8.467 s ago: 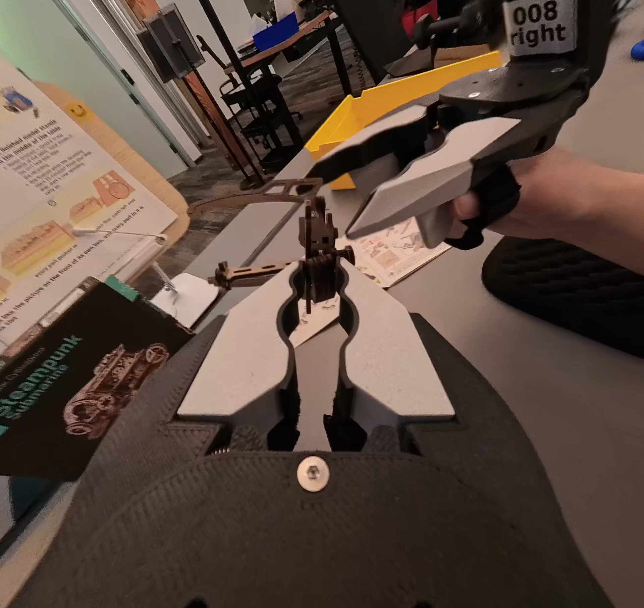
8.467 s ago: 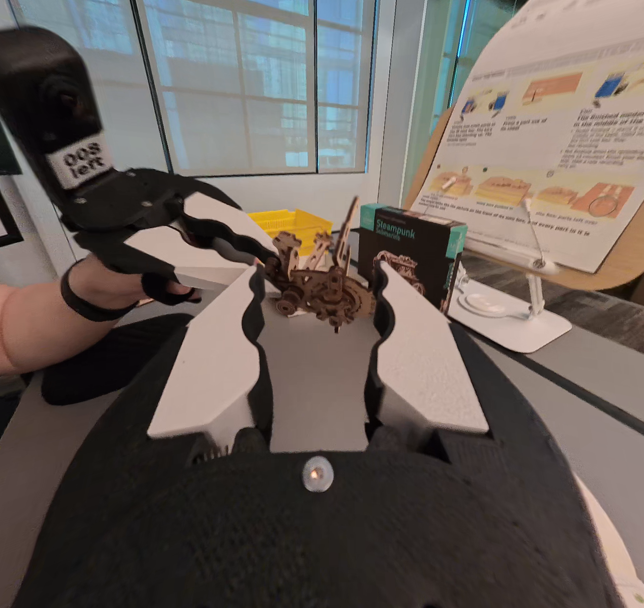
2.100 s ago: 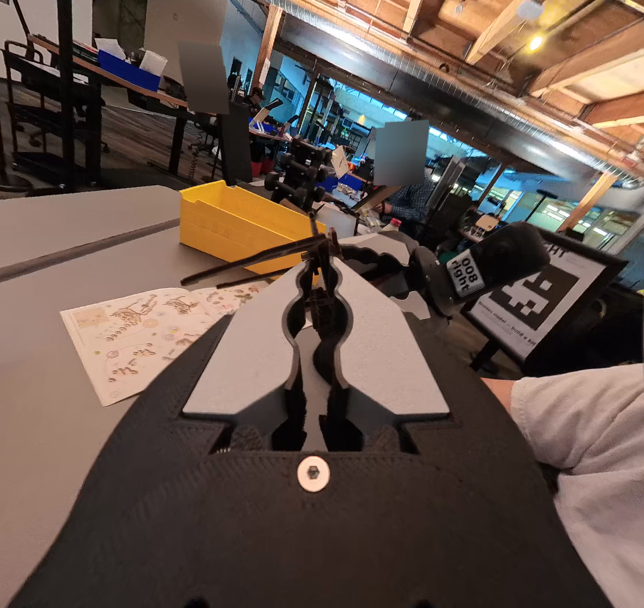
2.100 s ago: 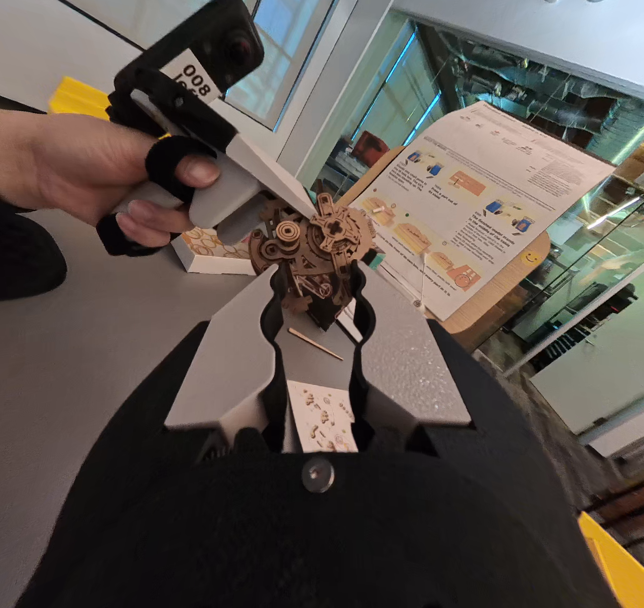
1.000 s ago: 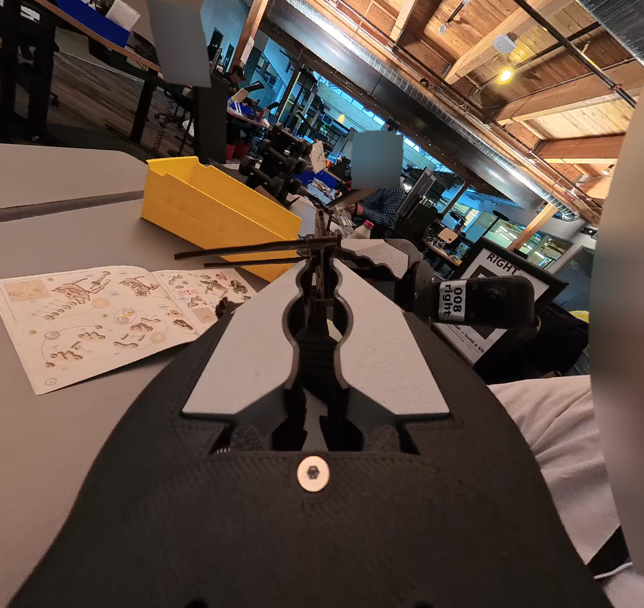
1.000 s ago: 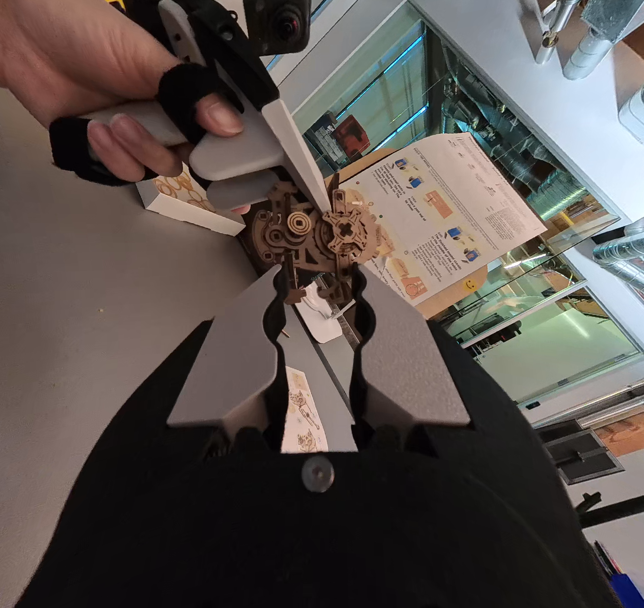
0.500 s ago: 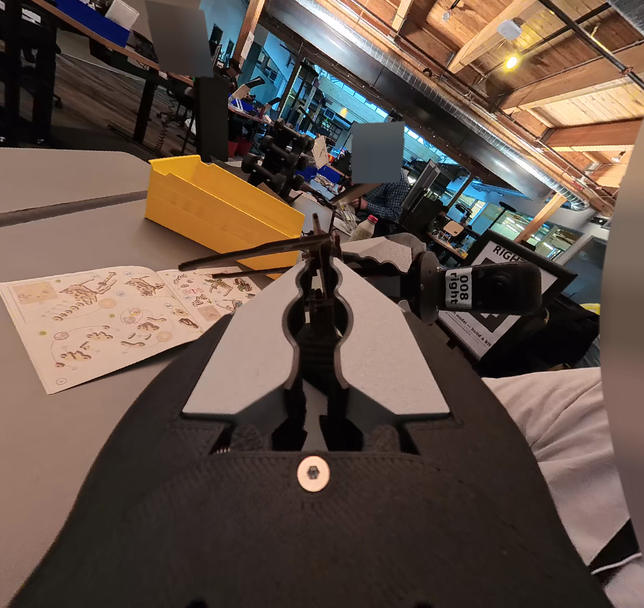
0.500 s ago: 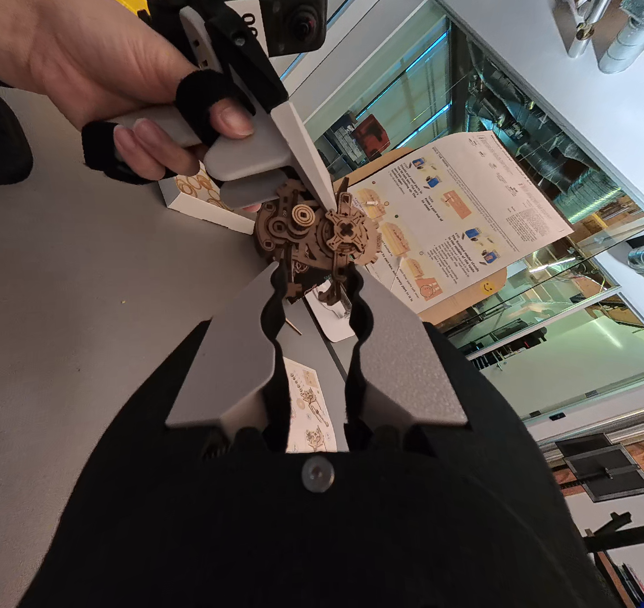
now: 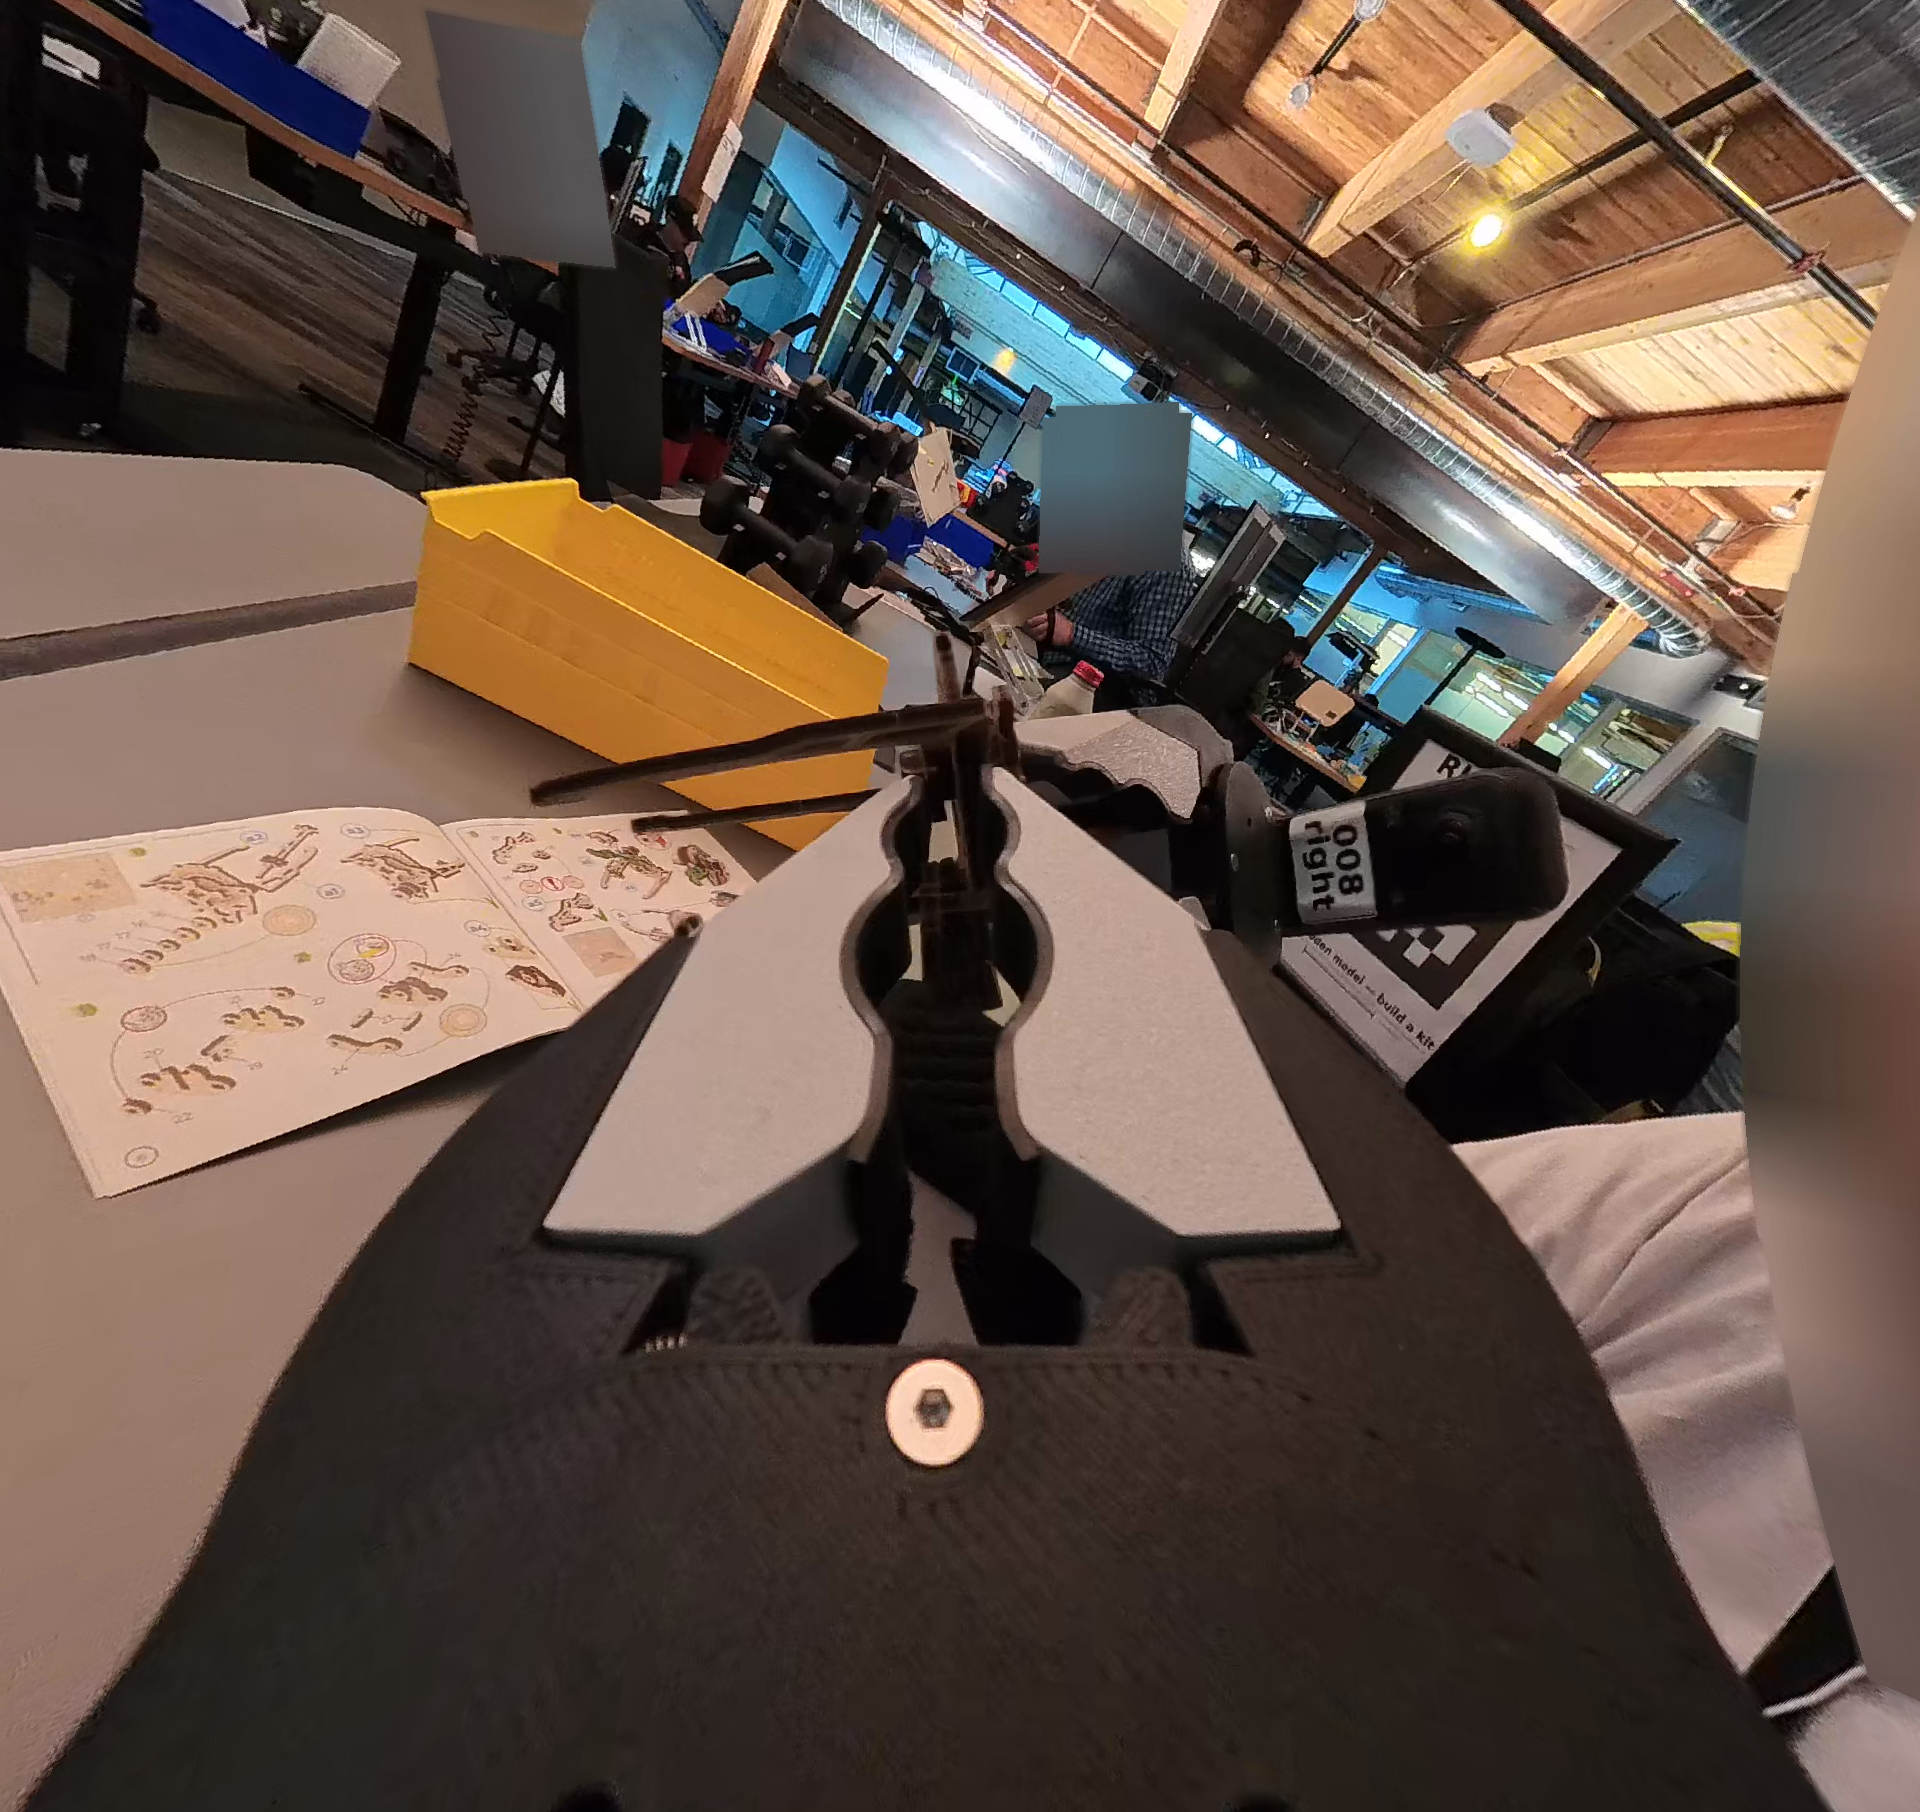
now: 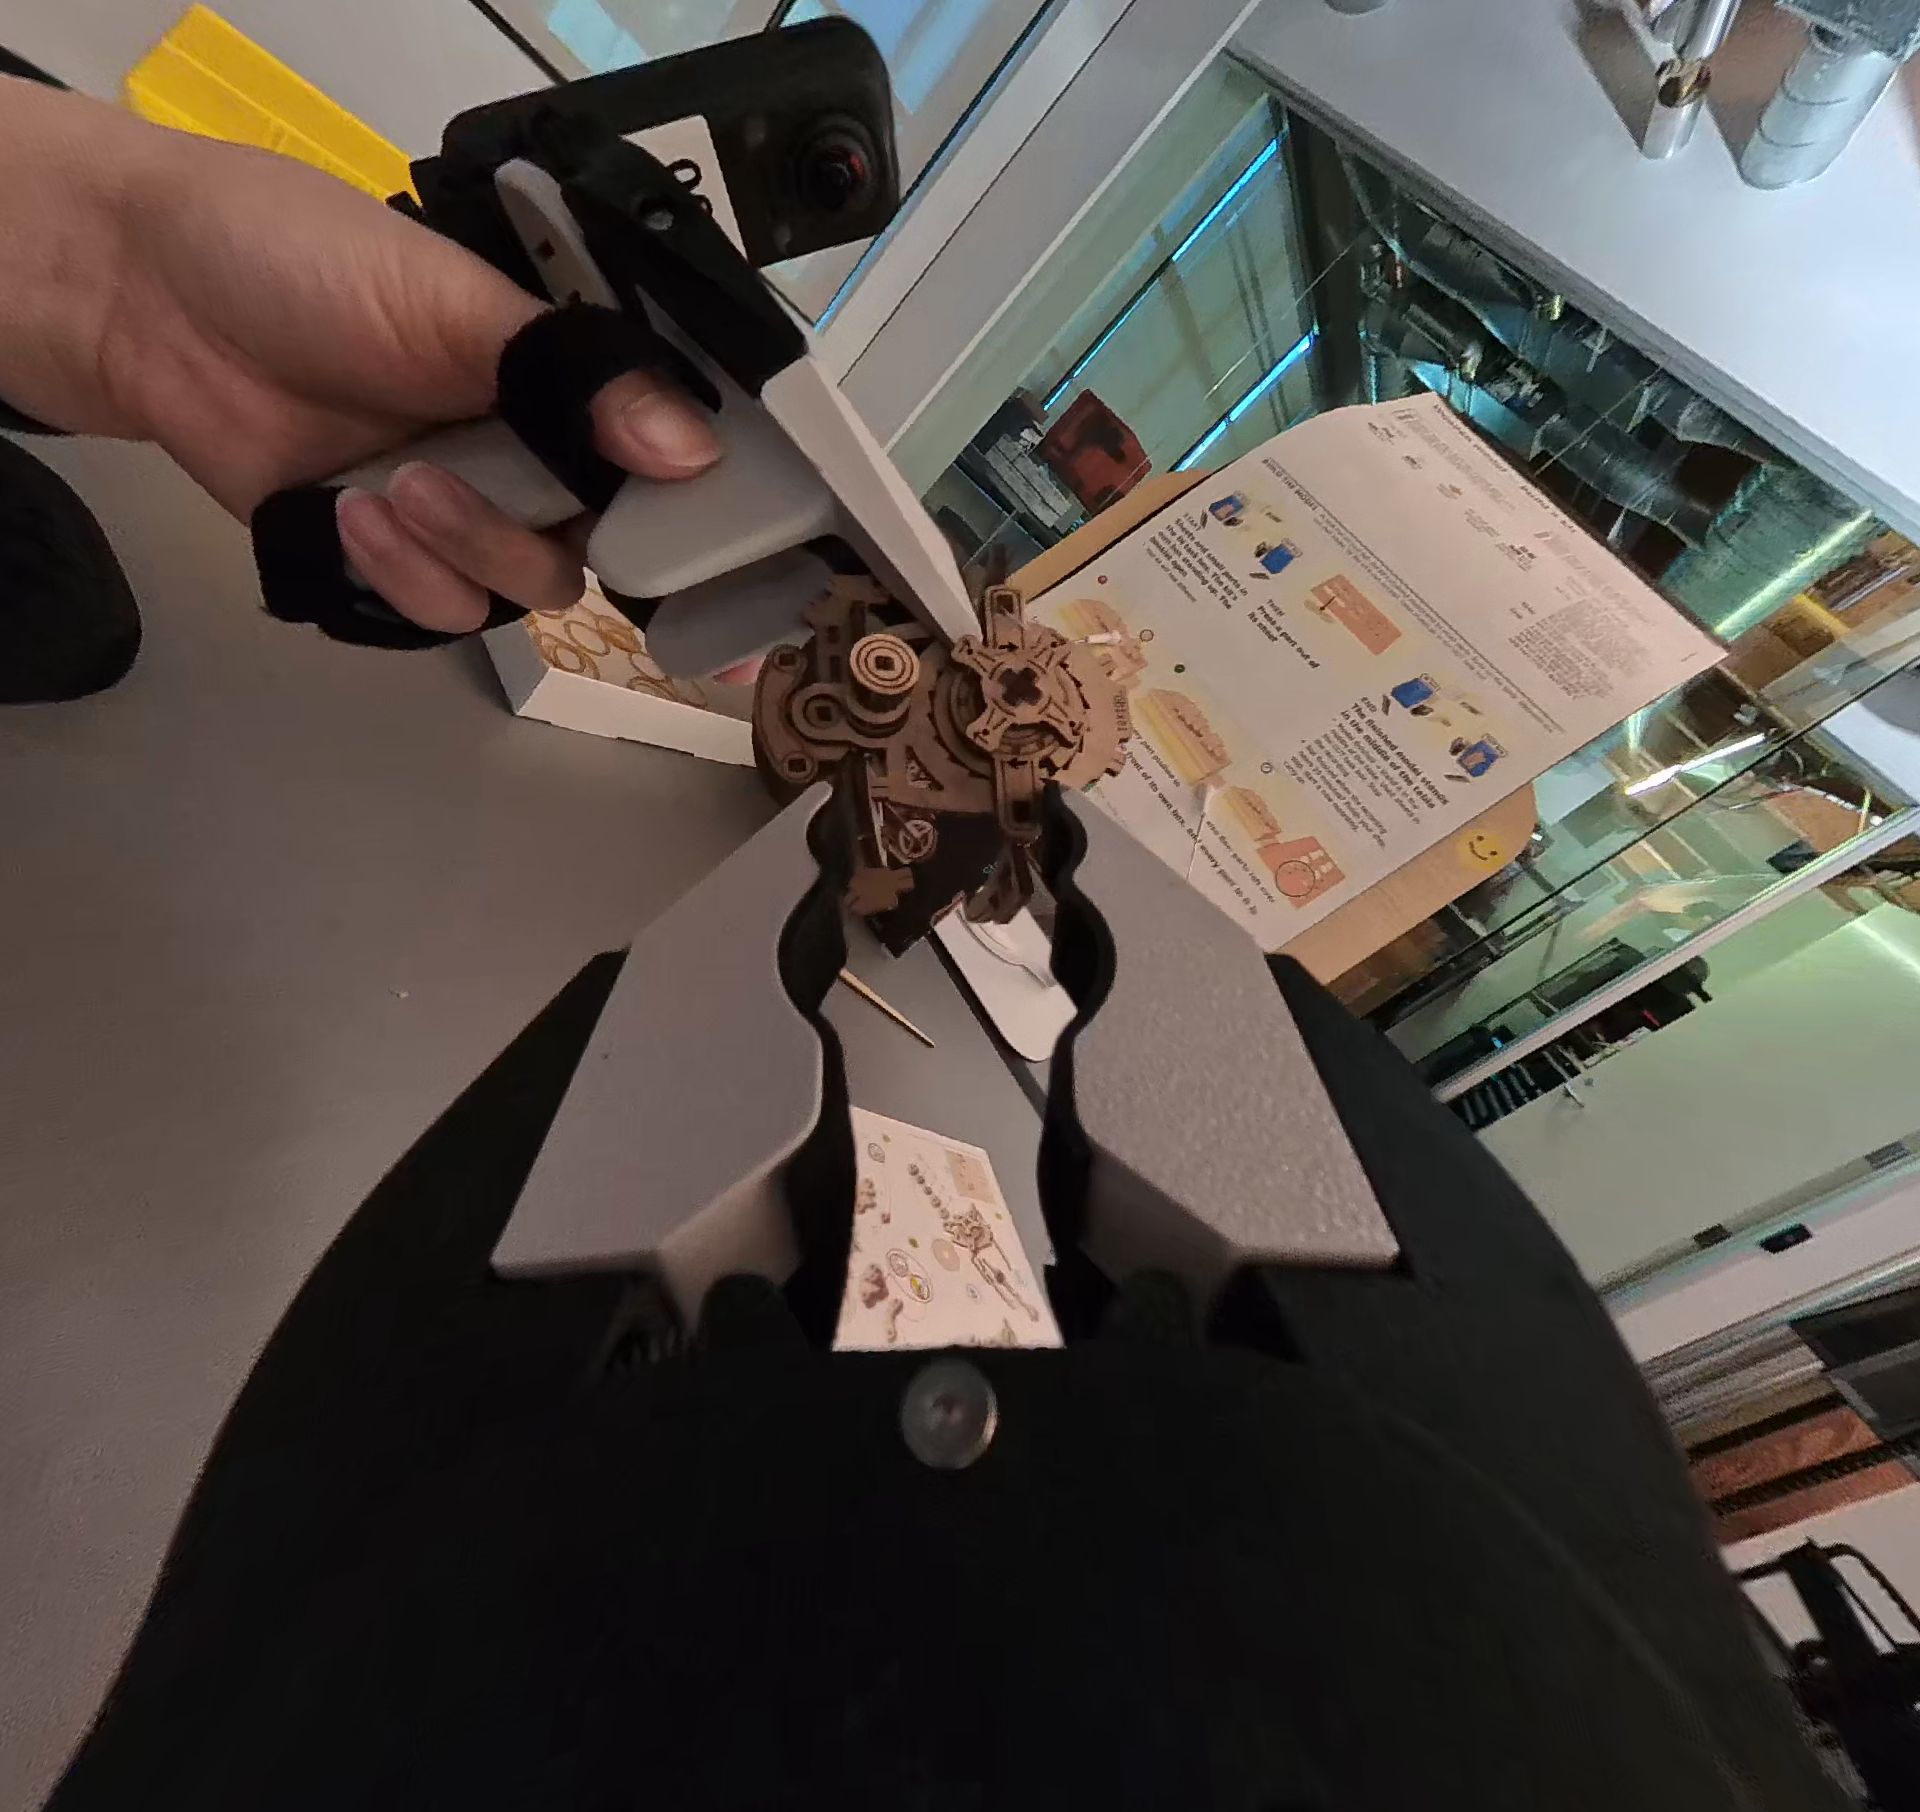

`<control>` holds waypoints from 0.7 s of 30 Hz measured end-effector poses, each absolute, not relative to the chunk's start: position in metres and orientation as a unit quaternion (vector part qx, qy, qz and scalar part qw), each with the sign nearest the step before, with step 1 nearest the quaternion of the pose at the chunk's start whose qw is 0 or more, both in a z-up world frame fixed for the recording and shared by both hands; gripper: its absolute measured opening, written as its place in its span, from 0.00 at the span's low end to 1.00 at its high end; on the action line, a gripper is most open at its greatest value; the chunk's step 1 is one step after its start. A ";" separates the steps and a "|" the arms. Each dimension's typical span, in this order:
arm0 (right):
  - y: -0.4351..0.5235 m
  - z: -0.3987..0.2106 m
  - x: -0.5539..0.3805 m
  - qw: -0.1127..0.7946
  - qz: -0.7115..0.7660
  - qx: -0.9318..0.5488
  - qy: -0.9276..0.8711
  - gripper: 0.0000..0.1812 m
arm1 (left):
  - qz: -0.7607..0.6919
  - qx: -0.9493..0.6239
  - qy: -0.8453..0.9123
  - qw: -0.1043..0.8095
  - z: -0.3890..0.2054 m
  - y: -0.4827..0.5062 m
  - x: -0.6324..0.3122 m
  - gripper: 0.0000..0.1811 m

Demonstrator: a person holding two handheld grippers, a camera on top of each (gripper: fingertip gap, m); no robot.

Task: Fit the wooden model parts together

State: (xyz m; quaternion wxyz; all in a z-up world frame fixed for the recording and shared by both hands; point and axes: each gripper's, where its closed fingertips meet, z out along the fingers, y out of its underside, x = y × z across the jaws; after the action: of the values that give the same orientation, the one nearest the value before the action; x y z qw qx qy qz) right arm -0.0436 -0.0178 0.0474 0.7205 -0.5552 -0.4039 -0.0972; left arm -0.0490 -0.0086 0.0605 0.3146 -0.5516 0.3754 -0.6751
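Observation:
The brown wooden gear model [image 10: 935, 723] is held in the air between both grippers. My right gripper [image 10: 935, 806] is shut on its lower part. My left gripper [image 10: 914, 614] comes in from the upper left, held by a hand [image 10: 260, 339], and pinches the model's top edge. In the left wrist view my left gripper [image 9: 956, 796] is shut on the model [image 9: 961, 848], seen edge-on, with thin dark wooden arms [image 9: 727, 754] sticking out to the left. The right gripper's fingers [image 9: 1132, 760] show just beyond it.
A yellow bin [image 9: 644, 619] and an open instruction booklet [image 9: 312, 952] lie on the grey table [image 9: 156, 1347]. A black-framed sign [image 9: 1455, 983] stands right. A white box [image 10: 592, 682], a toothpick [image 10: 888, 1009] and a propped instruction sheet [image 10: 1351, 682] lie beyond the model. The tips of both grippers are at nearly the same place.
Both grippers have lifted the model off the table and turned it since the earliest frames, and my right gripper has closed on it. Over the last second it only shifted slightly.

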 end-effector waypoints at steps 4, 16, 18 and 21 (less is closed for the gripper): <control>-0.018 0.048 -0.044 0.719 -0.095 -0.561 -0.398 0.19 | -0.675 -0.552 0.372 0.317 0.060 -0.008 -0.049 0.03; -0.016 0.040 -0.044 0.702 -0.132 -0.563 -0.416 0.18 | -0.652 -0.560 0.383 0.338 0.055 -0.004 -0.048 0.03; -0.013 0.039 -0.043 0.699 -0.123 -0.571 -0.412 0.18 | -0.650 -0.564 0.380 0.340 0.054 -0.002 -0.048 0.03; -0.017 0.047 -0.044 0.729 -0.078 -0.548 -0.402 0.19 | -0.673 -0.554 0.369 0.321 0.058 -0.004 -0.049 0.03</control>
State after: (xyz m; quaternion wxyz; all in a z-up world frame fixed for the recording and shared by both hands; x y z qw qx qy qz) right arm -0.0443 -0.0168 0.0466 0.7290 -0.5483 -0.4024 -0.0777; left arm -0.0488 -0.0045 0.0577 0.3212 -0.5543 0.3695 -0.6731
